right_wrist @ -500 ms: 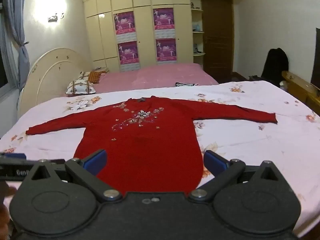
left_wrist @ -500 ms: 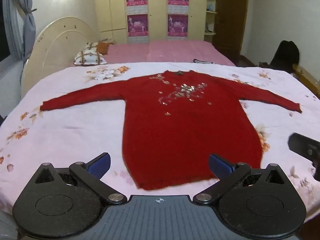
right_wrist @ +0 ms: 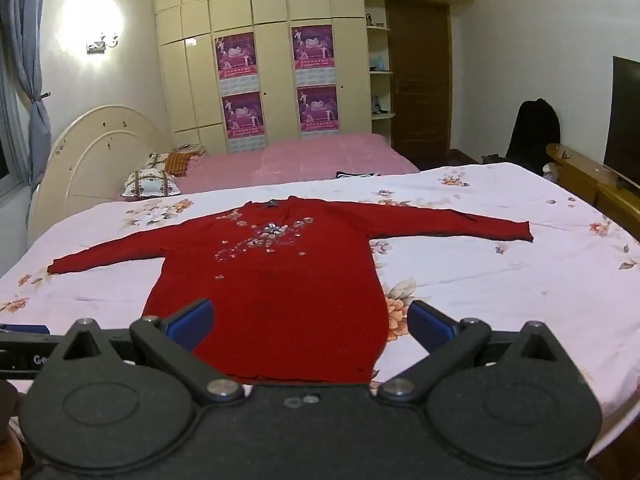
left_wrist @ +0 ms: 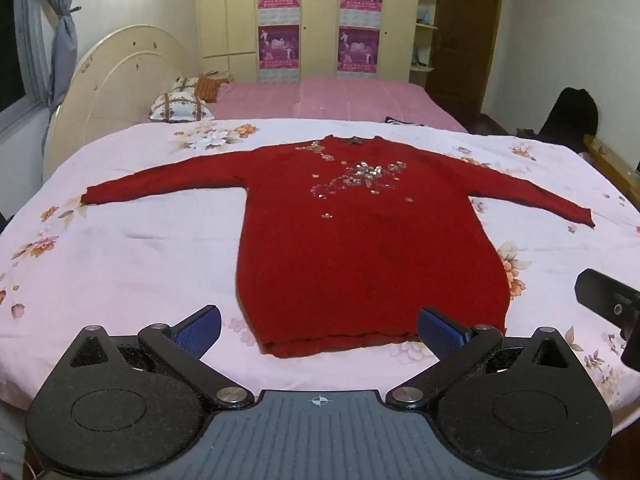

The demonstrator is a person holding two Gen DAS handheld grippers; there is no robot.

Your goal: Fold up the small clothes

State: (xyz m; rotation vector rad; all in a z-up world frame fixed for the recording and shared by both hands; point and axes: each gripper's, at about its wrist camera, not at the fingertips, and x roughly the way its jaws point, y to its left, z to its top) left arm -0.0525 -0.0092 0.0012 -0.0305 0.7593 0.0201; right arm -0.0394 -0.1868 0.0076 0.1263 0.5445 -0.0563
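A red long-sleeved sweater [left_wrist: 360,256] [right_wrist: 272,292] with sequin trim on the chest lies flat on the floral bedsheet [left_wrist: 120,248] [right_wrist: 500,280], sleeves spread out to both sides, hem nearest me. My left gripper [left_wrist: 319,330] hangs open above the hem's near edge, nothing between its blue pads. My right gripper [right_wrist: 310,320] is open too, over the lower body of the sweater, and holds nothing. Part of the right gripper shows at the right edge of the left wrist view.
A second bed with a pink cover [right_wrist: 312,156] and pillows [right_wrist: 150,184] lies beyond. A cream headboard [left_wrist: 120,80] stands on the left, a wardrobe with posters [right_wrist: 276,84] at the back. A wooden bed frame [right_wrist: 592,184] and a dark bag [right_wrist: 534,128] are on the right.
Both views have drawn back a little from the sweater, so the hem shows clear of the left gripper. The sweater itself has not moved and both grippers stay open.
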